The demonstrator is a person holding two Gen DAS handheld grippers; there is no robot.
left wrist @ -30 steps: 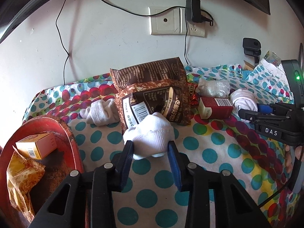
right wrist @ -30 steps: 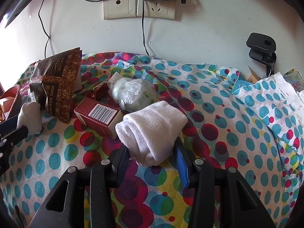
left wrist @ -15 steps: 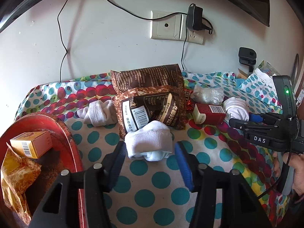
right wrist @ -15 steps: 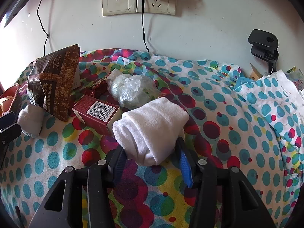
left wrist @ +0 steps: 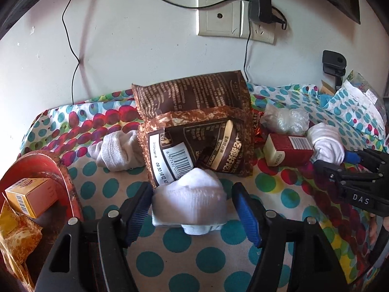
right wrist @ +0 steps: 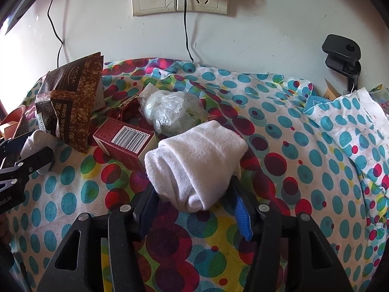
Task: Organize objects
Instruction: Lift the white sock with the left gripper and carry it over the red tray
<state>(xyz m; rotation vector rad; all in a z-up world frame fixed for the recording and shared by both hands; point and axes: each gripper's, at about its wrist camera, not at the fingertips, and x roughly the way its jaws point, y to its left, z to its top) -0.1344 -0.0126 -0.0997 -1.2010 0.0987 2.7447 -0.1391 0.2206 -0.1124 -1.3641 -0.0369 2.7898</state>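
Note:
A rolled white sock (left wrist: 189, 199) lies on the dotted tablecloth (left wrist: 206, 262), in front of two brown snack bags (left wrist: 201, 146). My left gripper (left wrist: 192, 189) stands around it with its jaws opening wide and a gap on each side. A second rolled white sock (right wrist: 194, 163) rests on the cloth between the opening jaws of my right gripper (right wrist: 192, 187). It brushes the left finger and the grip looks slack. A third sock (left wrist: 116, 150) lies left of the bags. In the left wrist view the right gripper (left wrist: 340, 160) reaches in from the right.
A red tray (left wrist: 60, 170) at the left holds an orange box (left wrist: 29, 197) and a yellow wrapper (left wrist: 17, 238). A red carton (right wrist: 124, 143) and a crumpled plastic bag (right wrist: 167, 109) lie behind the right sock. A black clamp (right wrist: 340, 53) and cables are at the wall.
The left jaws spread wide and let go of their sock, which now lies flat on the cloth. The right jaws widened a little around their sock. The right hand stayed put.

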